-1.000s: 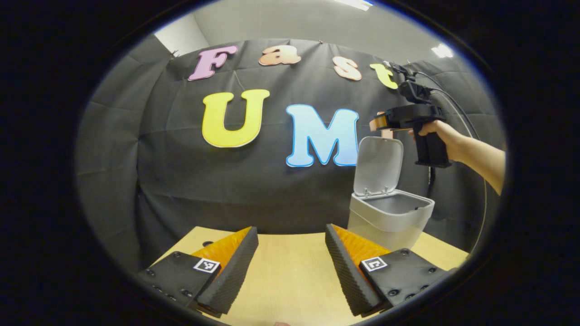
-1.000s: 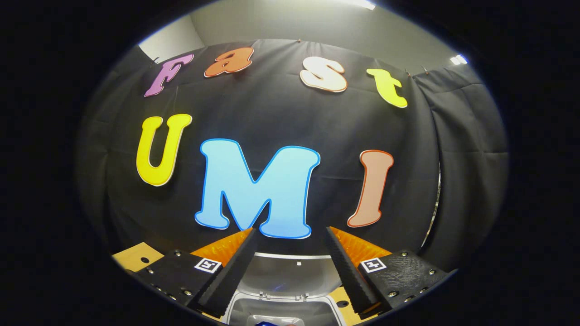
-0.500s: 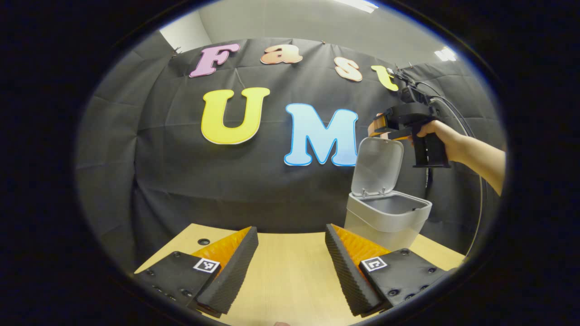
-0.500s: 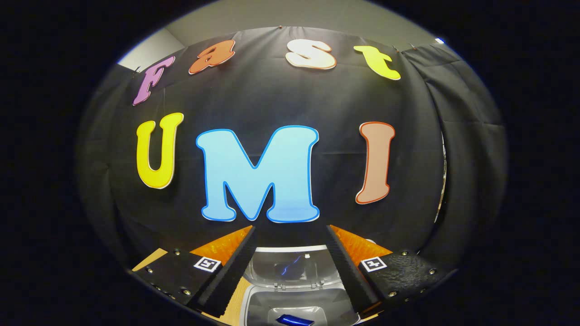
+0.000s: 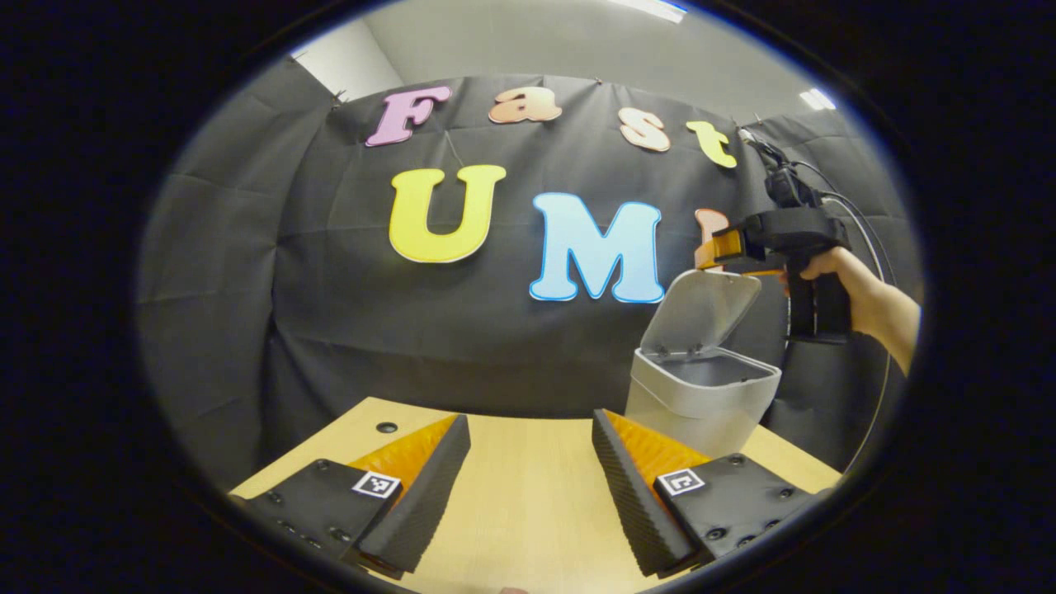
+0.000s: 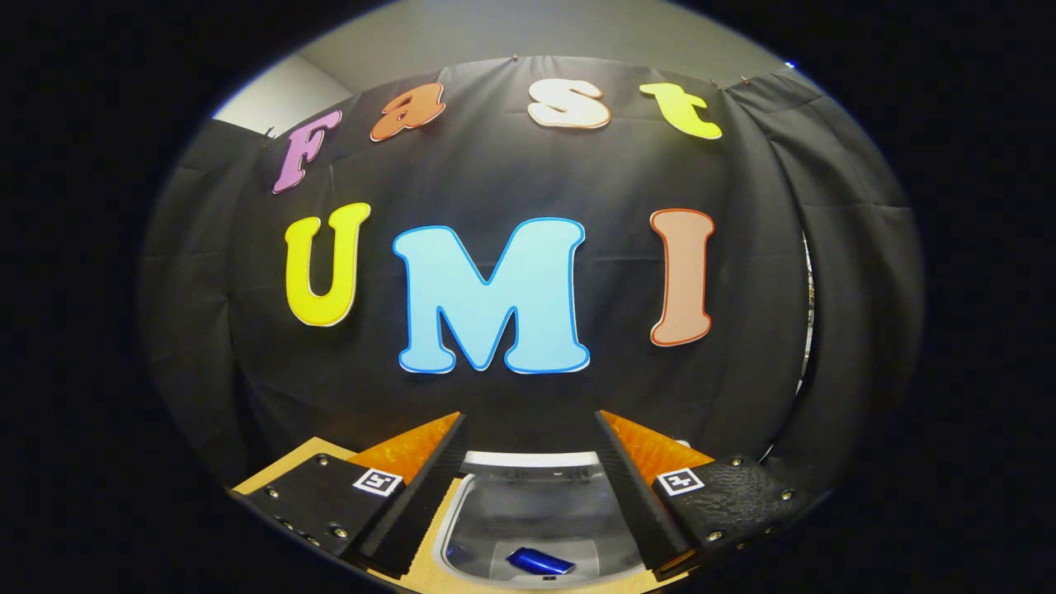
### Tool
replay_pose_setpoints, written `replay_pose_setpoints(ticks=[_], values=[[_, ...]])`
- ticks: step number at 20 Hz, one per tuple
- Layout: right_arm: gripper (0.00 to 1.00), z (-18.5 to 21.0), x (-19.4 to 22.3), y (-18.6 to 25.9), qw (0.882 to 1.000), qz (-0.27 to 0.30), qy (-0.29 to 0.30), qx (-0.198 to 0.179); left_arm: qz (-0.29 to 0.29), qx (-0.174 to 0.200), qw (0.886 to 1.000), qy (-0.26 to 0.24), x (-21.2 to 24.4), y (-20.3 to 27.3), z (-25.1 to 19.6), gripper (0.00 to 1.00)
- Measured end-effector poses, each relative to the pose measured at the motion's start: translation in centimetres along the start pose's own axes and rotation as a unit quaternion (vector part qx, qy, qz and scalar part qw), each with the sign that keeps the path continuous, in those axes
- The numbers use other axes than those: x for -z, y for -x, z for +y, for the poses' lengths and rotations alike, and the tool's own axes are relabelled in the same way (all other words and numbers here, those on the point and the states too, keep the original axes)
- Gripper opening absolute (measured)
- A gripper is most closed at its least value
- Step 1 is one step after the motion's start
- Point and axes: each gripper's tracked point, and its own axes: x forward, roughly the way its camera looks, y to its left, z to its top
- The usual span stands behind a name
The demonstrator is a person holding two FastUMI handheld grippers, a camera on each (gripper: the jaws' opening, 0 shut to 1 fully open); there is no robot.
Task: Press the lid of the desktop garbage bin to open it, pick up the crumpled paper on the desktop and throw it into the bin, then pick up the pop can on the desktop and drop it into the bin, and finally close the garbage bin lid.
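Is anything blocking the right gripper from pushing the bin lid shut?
Nothing visible does. In the left gripper view the right gripper sits just above the top edge of the tilted lid, jaws open and empty, with no object between them or over the bin opening.

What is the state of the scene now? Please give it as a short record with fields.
bin: grey desktop bin at the far right of the wooden table
lid: lid raised, tilted over the opening
right gripper: right gripper held by a hand, at the top edge of the lid, open
left gripper: left gripper open, low over the table, holding nothing
inside bin: a blue pop can
crumpled paper: cannot tell
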Motion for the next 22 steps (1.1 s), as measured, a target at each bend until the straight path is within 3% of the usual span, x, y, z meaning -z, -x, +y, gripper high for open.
replay_pose_setpoints(ticks=[2,6,22], values=[[0.96,-0.9,2.3,0.7,1.0,0.015,-0.003,0.018,0.002,0.001,1.0,-0.006,0.0,0.4,-0.7,0.98],[0.96,-1.2,5.4,1.5,1.0,0.023,-0.003,0.016,-0.006,-0.005,1.0,-0.014,-1.0,0.7,-1.3,0.98],[0.96,-1.2,11.9,1.9,0.999,0.025,-0.01,0.021,-0.002,0.012,1.0,-0.021,-0.7,0.4,-2.4,0.98]])
